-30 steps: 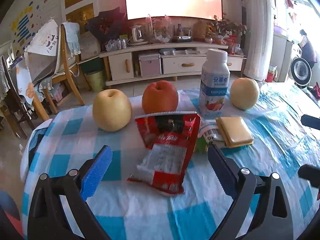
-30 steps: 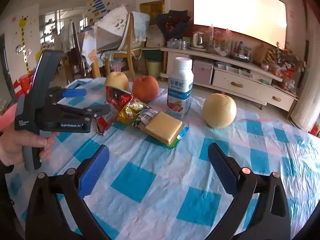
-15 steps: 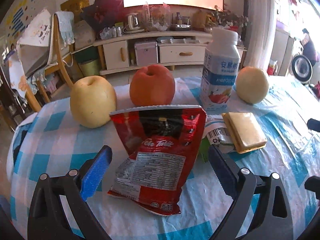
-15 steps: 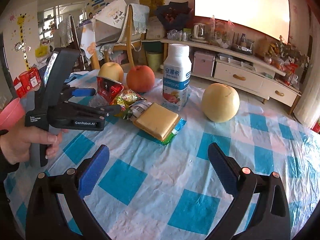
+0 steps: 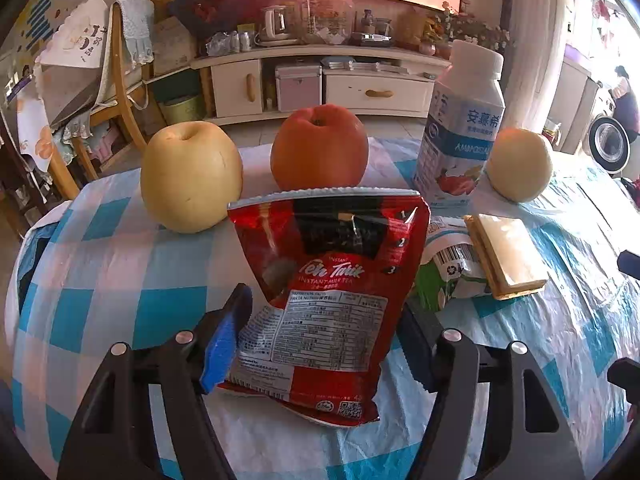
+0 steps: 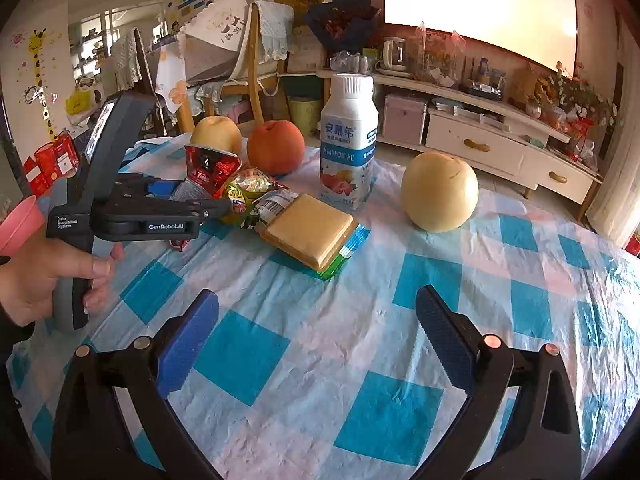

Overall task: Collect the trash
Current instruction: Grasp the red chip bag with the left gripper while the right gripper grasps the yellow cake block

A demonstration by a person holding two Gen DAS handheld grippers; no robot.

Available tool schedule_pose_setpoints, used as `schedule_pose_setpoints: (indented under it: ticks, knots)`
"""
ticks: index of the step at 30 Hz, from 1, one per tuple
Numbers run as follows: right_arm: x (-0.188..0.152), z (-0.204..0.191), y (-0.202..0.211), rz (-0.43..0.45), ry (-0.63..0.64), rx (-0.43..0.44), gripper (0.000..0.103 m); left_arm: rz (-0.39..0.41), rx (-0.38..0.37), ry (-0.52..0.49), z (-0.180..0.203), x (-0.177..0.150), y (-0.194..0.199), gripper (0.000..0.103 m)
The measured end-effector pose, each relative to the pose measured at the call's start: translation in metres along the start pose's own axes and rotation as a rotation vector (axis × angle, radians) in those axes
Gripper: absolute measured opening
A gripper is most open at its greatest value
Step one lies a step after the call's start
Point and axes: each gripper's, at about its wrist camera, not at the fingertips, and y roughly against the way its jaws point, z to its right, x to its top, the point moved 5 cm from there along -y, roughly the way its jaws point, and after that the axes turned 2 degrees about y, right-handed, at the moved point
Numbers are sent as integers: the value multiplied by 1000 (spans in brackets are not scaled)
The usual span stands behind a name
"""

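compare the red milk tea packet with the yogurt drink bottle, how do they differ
The red milk tea packet is flat and crinkled, leaning up off the tablecloth; the yogurt drink bottle is rigid and stands upright.
The packet is red and black; the bottle is white and blue with a white cap.
The packet sits between the jaws of the left gripper; nothing grips the bottle.
Both carry printed labels.

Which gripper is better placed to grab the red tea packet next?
Left. The left gripper already has its open fingers either side of the red tea packet. The right gripper hangs open over bare tablecloth, well short of it.
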Motion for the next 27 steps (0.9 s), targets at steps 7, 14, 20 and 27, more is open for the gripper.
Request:
schedule_pose_setpoints:
  ticks: [7,14,20,27]
  knots:
    - [-1,2,-3,-6,-1,-2,99,-3,3,-5,-2,-7,7,69]
    - [-2,2,-4,-10,-3,-3,99,10,2,5,-6,-8,25,59]
    - [-4,1,-9,-23,-8,5,99,1,-2,23,-13,-15,36,59]
    - [8,0,-30,-18,51,1,99,-5,-10,27,-18,-21,41,59]
